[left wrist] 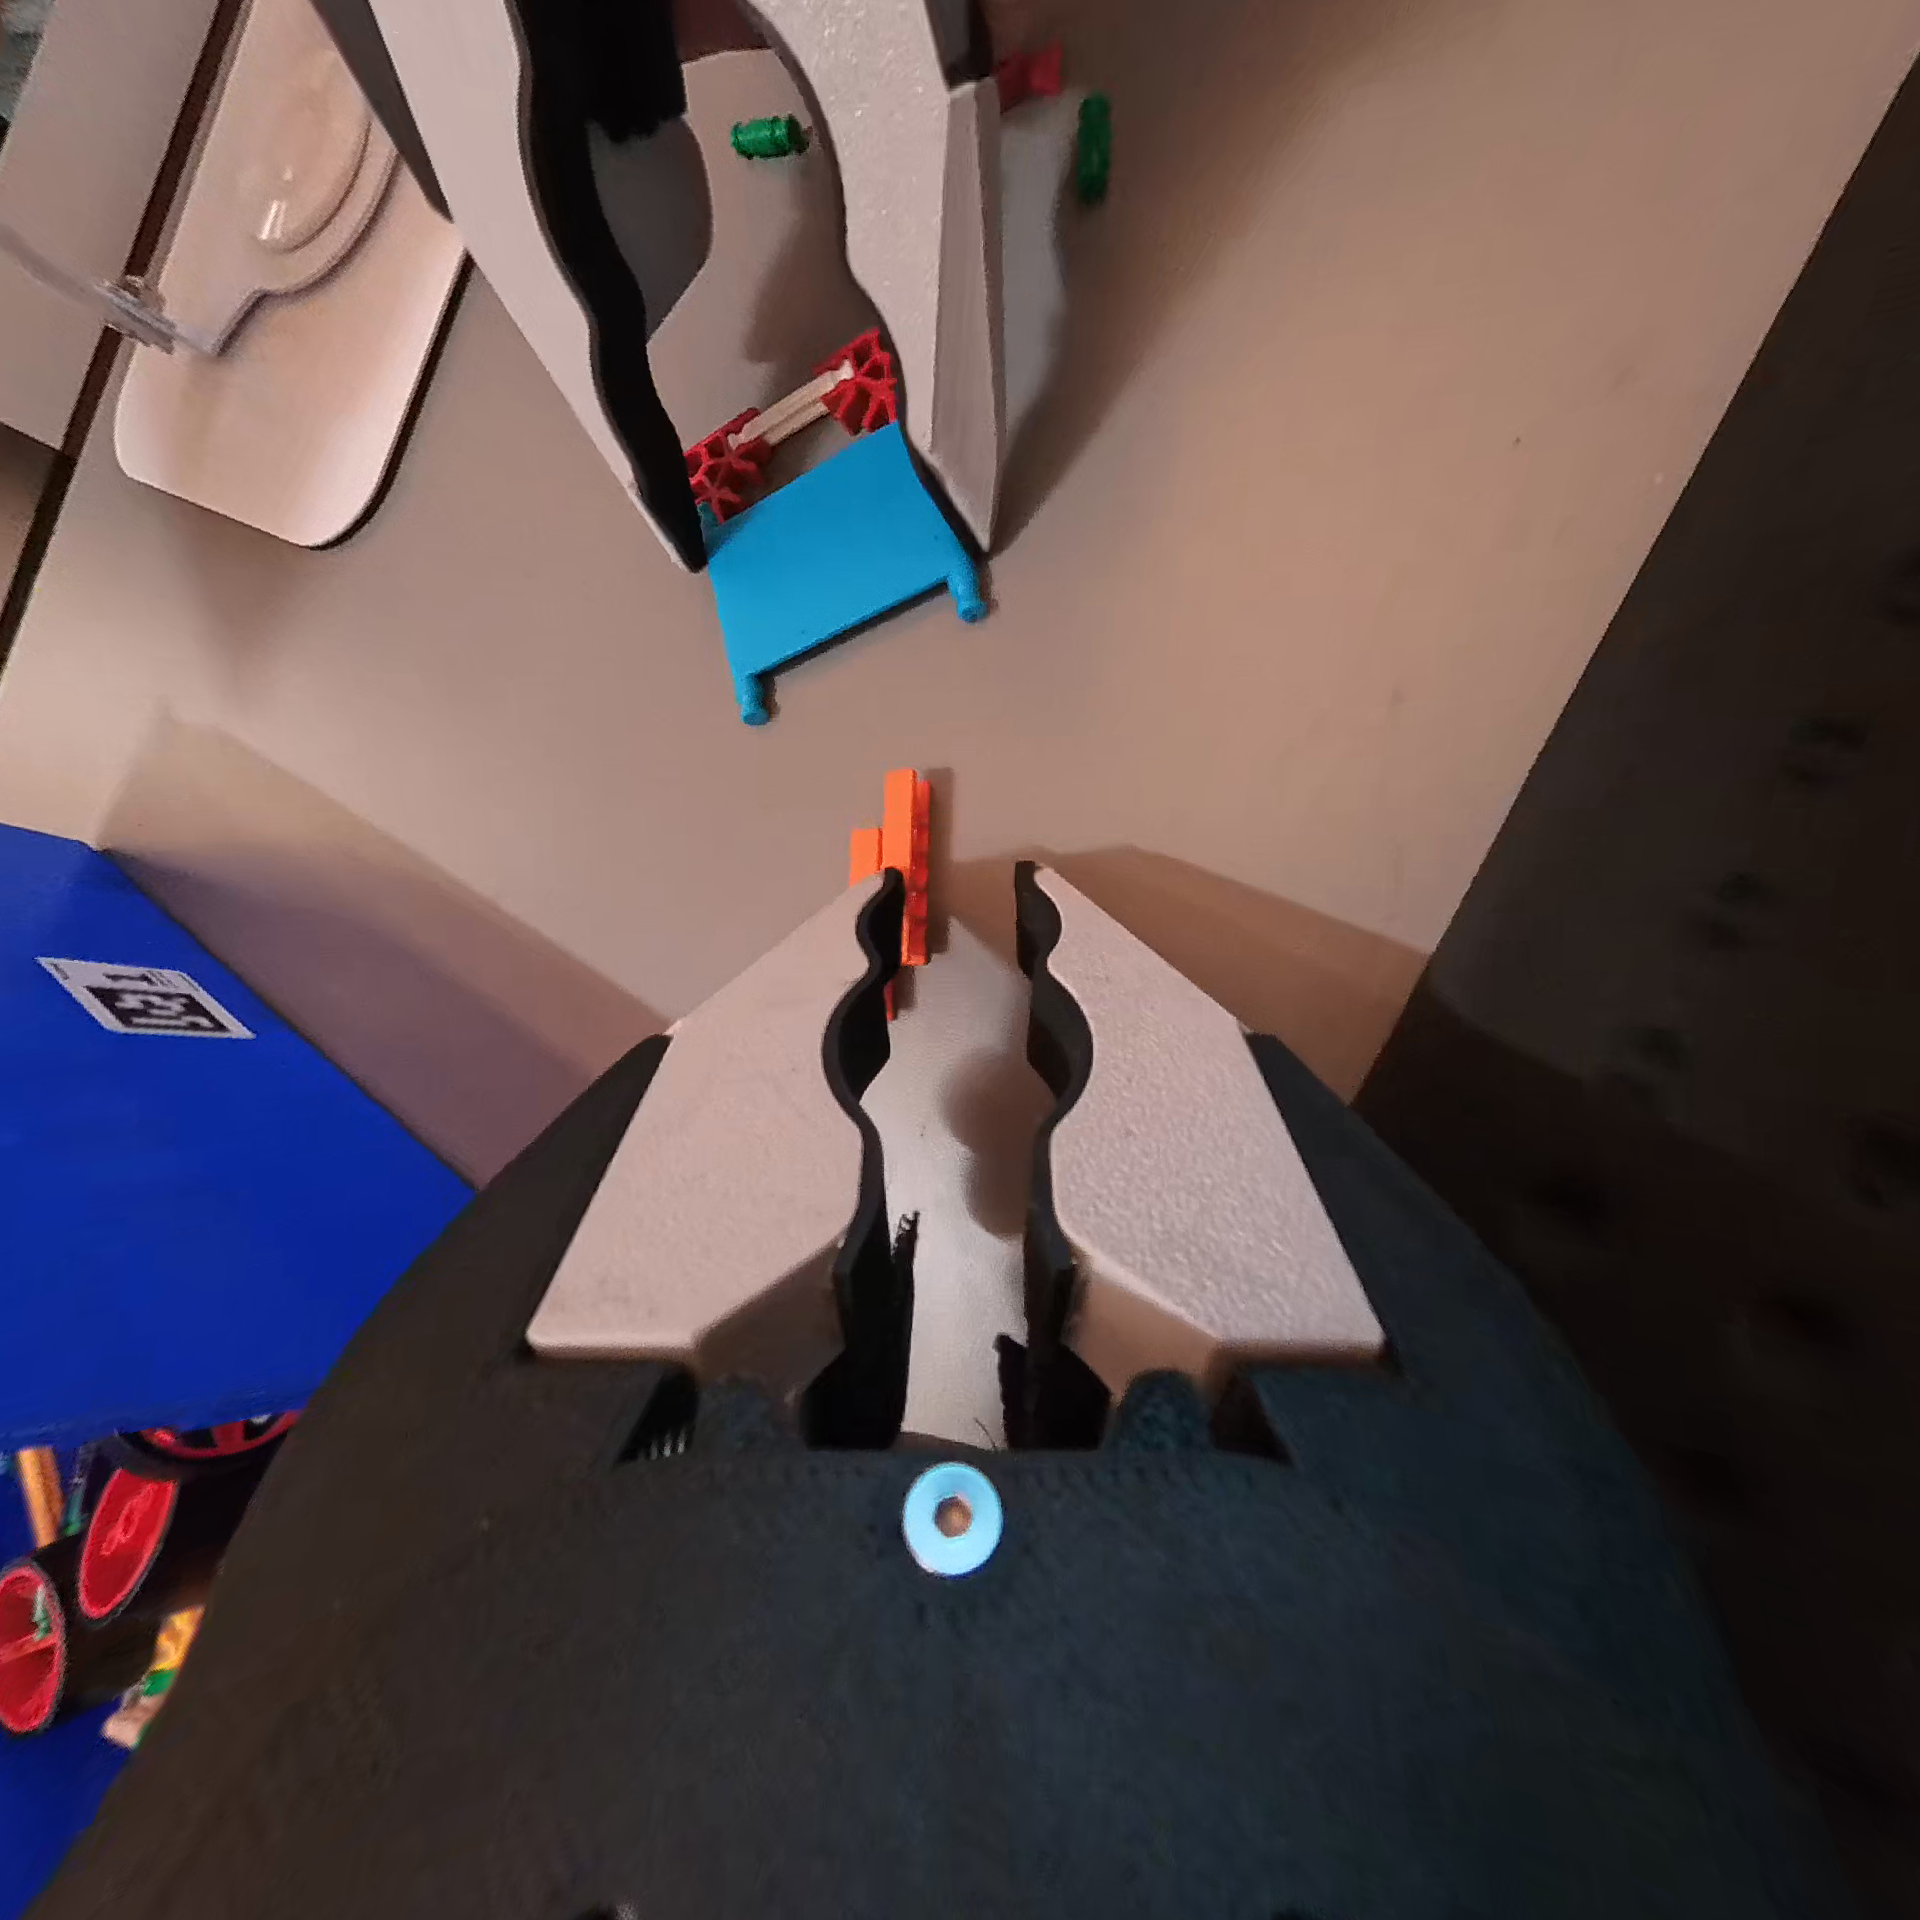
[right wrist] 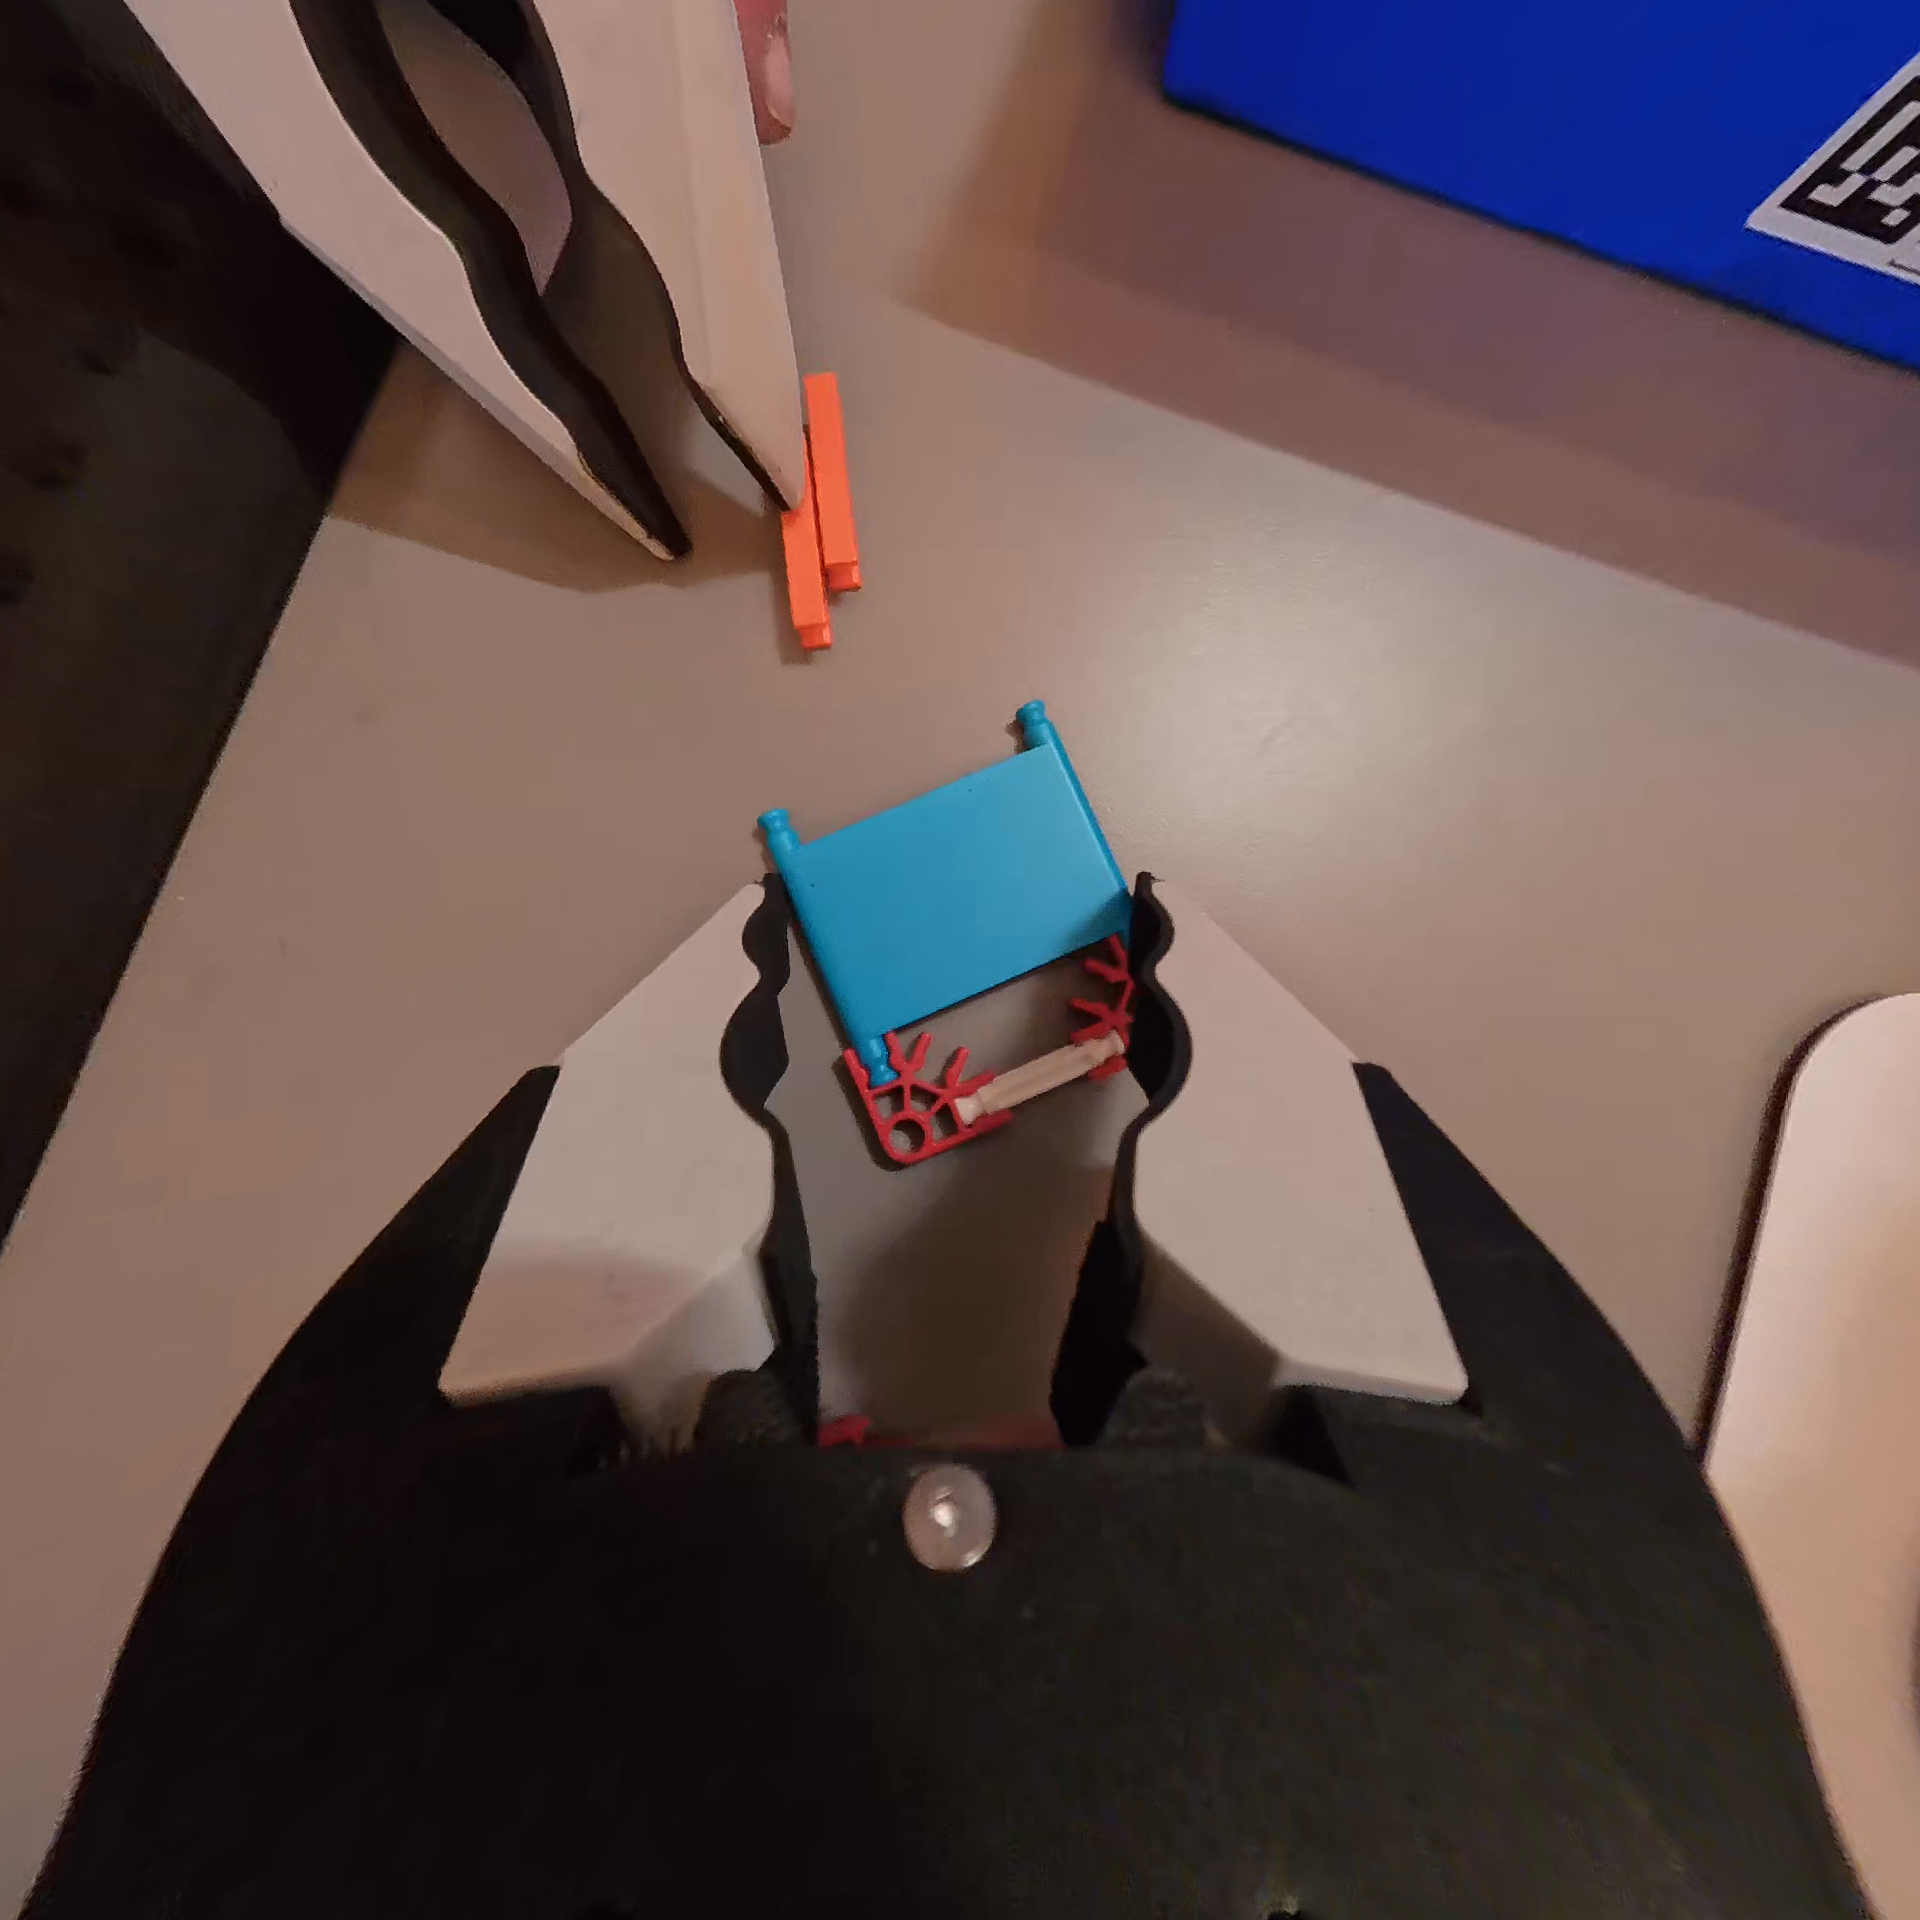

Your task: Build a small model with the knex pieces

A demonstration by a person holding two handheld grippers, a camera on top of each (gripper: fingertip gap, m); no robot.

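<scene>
My right gripper [right wrist: 953, 894] is closed around a small assembly lying flat on the beige table [right wrist: 1351, 727]: a light-blue panel [right wrist: 951, 904] joined to red snowflake connectors [right wrist: 920, 1107] and a cream rod [right wrist: 1049, 1075]. Both fingers press the panel's sides. The assembly also shows in the left wrist view [left wrist: 831, 551]. My left gripper [left wrist: 956, 878] is open and empty. Two orange rods [left wrist: 906, 842] lie side by side on the table at its left fingertip [left wrist: 831, 935]. In the right wrist view the rods [right wrist: 821, 509] sit just beside that fingertip.
A blue box [left wrist: 208, 1143] with a printed tag stands left of my left gripper, red-and-black wheels [left wrist: 104, 1569] below it. A pale board [left wrist: 281, 395] holds a clear plastic piece [left wrist: 208, 229]. Green parts [left wrist: 767, 135] lie far back. The table edge meets dark floor [left wrist: 1662, 1039]. The tips of one gripper are about 7 cm away from the tips of the other.
</scene>
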